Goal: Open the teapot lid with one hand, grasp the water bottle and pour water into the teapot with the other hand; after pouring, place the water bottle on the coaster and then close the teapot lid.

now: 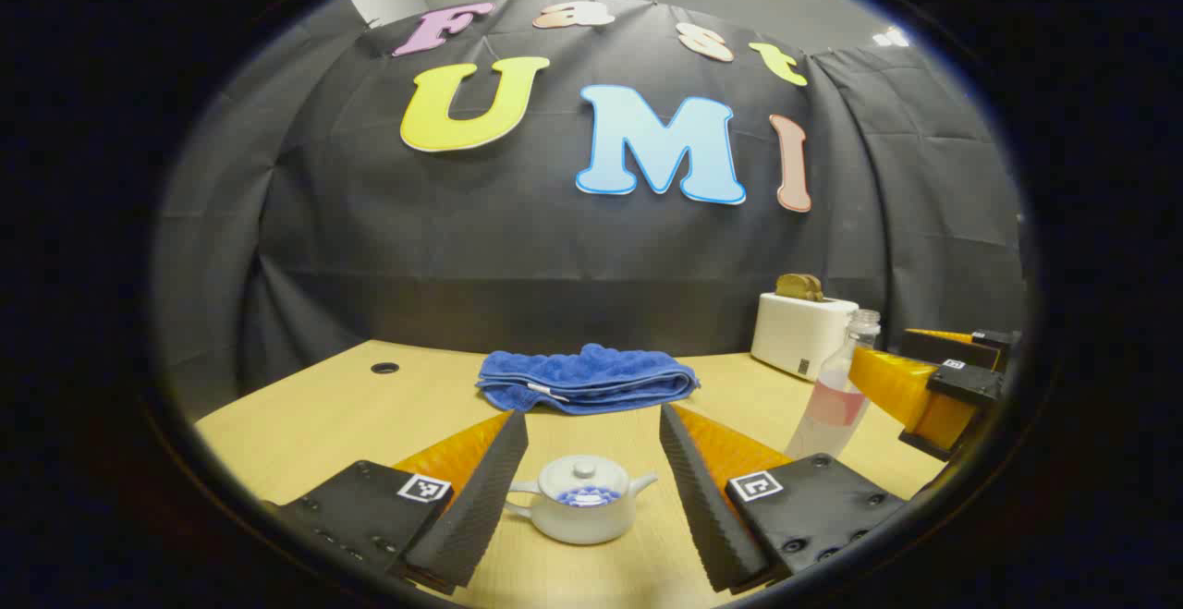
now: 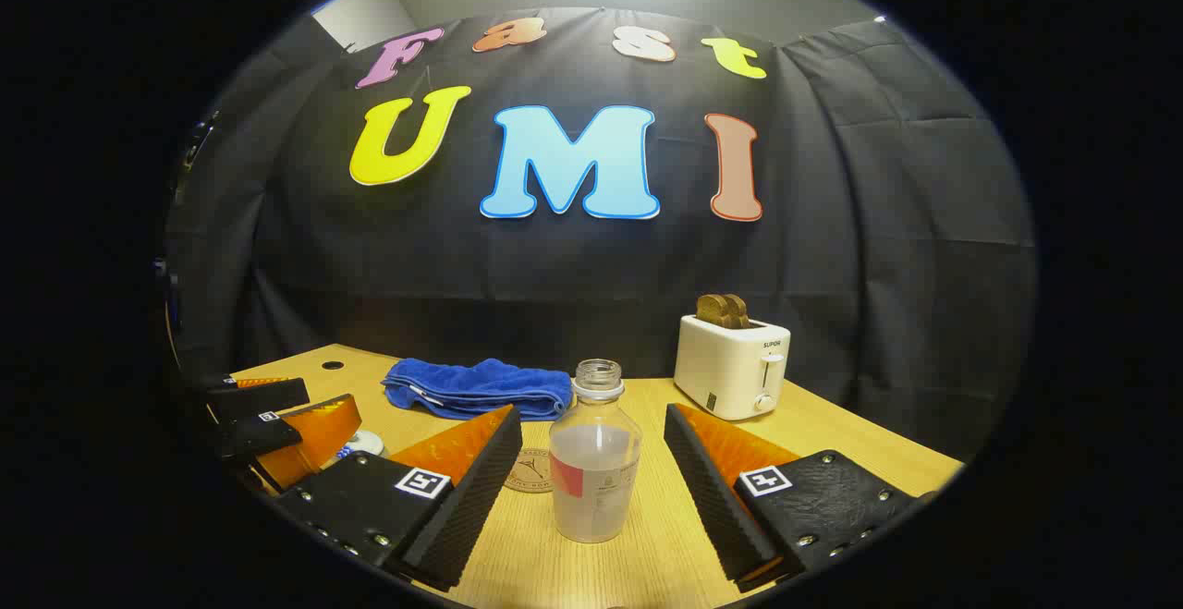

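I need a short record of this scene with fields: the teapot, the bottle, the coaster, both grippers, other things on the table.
teapot: white teapot on the table, lid on, between the open left gripper fingers, untouched
bottle: clear water bottle, no cap, upright, partly filled, between the open right gripper fingers
coaster: round coaster behind the bottle, nothing on it
other things: blue towel, folded; white toaster with bread
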Available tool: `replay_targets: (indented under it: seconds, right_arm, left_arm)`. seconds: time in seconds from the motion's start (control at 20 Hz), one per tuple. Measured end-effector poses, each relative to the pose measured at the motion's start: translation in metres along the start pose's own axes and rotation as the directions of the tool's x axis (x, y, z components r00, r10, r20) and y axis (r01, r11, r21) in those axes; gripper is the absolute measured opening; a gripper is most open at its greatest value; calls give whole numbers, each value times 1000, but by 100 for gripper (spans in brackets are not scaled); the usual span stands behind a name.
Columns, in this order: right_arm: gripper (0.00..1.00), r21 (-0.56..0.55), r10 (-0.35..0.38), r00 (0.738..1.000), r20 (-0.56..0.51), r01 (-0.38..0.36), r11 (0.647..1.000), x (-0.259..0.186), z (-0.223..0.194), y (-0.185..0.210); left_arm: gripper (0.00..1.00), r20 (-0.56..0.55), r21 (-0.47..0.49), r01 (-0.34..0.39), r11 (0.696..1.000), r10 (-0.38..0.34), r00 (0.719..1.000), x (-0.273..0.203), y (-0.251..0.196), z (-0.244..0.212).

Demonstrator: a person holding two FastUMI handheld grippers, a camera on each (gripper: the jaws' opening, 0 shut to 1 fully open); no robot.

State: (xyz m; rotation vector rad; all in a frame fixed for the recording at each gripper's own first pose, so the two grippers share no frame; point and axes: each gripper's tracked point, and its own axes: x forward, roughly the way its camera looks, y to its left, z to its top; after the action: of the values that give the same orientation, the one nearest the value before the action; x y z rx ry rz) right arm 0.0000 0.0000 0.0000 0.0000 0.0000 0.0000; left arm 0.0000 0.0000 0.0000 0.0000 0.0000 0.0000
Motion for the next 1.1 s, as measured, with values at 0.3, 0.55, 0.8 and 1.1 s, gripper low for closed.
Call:
replay_targets:
  seconds: [0.3, 0.55, 0.8, 1.1]
  right_arm:
    - [98, -1, 3, 1000, -12, -3, 1000, 2, -6, -1]
    - [98, 1, 4, 1000, -21, -4, 1000, 4, -11, -1]
    - [98, 7, 2, 999, -36, -2, 1000, 6, -17, -3]
    - [98, 18, -12, 998, -56, 13, 1000, 6, -27, -10]
  left_arm:
    - [92, -16, 0, -6, 1000, 6, 1000, 12, 3, -10]
    - [92, -21, -11, -8, 1000, 8, 1000, 19, 6, -11]
    - [81, -34, -7, -8, 1000, 8, 999, 23, 4, -17]
    - [73, -68, 0, -4, 1000, 4, 998, 30, -2, -29]
